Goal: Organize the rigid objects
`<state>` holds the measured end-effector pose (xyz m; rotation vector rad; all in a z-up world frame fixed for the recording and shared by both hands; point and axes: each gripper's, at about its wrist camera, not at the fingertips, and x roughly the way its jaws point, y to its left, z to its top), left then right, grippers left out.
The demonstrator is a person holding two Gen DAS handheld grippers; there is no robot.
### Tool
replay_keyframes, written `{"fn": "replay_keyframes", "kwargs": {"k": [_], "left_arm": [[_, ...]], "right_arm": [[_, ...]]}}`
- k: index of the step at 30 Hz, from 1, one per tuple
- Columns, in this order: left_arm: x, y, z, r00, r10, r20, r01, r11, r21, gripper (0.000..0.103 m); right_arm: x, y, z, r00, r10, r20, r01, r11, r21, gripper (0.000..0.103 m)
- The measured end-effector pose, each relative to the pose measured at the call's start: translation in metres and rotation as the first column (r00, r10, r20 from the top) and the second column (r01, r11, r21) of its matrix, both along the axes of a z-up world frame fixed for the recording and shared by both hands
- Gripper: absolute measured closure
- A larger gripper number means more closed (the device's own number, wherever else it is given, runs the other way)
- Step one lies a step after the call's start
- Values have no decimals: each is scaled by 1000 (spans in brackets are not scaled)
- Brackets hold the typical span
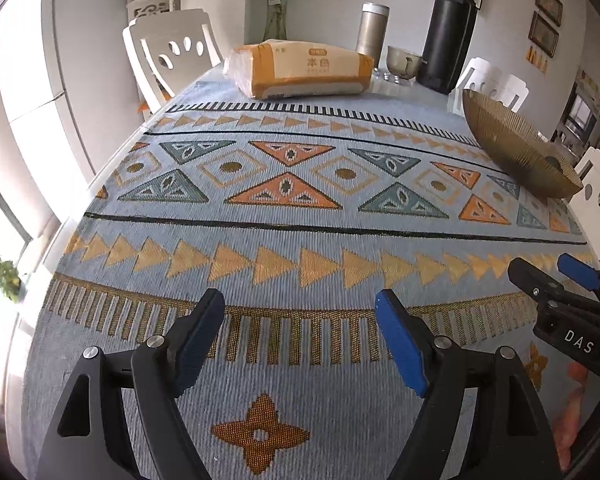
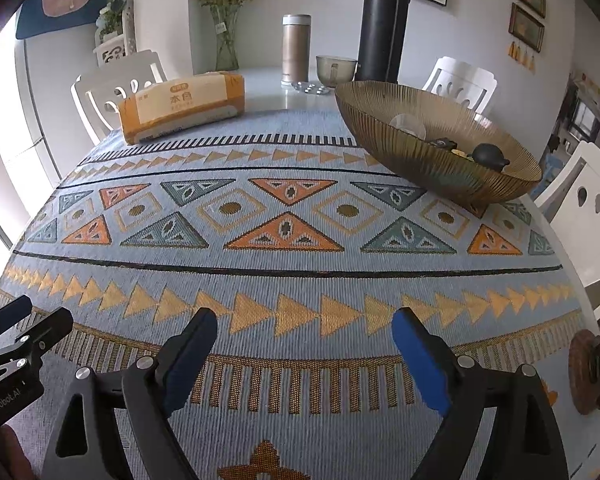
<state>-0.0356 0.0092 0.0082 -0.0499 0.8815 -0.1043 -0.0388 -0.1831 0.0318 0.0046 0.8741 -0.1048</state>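
Left gripper [image 1: 300, 300]: black plastic frame w/ two curved arms, each w/ a triangular cut-out near the base. Round silver screw heads sit on the arm joints. The fingers [image 1: 400, 344] carry blue pads, long and flat w/ rounded ends.

Right gripper [image 2: 305, 320] has the same build: black arms, silver screws, blue pads. On its side, white letters "DAS" are printed, seen from the left wrist view. The left one has white text "GenRobot.AI" on its side, seen from the right wrist view.

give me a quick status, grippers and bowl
Left gripper open, empty. Right gripper open, empty. Ribbed bowl holds small dark items. Patterned cloth between, nothing in the way.
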Motion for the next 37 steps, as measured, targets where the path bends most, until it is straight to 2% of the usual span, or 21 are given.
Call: {"fn": "replay_keyframes", "kwargs": {"k": [2,7,10,12,16,21,23,27,37], "left_arm": [[3,1,-3,1000,4,-26,-4,1000,5,26],[5,-4,-4,999,-1,-35,2,1000,28,20],[7,-11,-6,998,-23,-54,27,997,67,12],[10,-14,-8,996,-41,-76,47,996,78,0],[14,-16,-9,996,-41,-81,48,995,87,0],[16,-16,-9,996,-31,-79,38,995,90,0],[16,-16,-9,997,-25,-77,32,996,88,0],[17,-16,-10,997,-12,-77,19,996,86,0],[18,-14,-10,997,-3,-73,8,997,73,0]], "right_arm": [[0,0,0,1000,1,0,-1,1000,0,15],[2,-2,-2,1000,6,-15,-6,1000,5,15],[3,-3,-3,1000,3,-25,-3,1000,12,14],[3,-3,-4,1000,2,-28,-2,1000,18,15],[6,-3,-7,999,2,-48,-1,1000,28,14],[14,-9,-16,993,-20,-117,26,998,54,14],[14,-12,-16,993,-23,-118,32,997,71,11],[17,-8,-19,990,-6,-140,15,998,64,0],[16,-8,-20,990,-2,-141,11,998,63,0]]}}
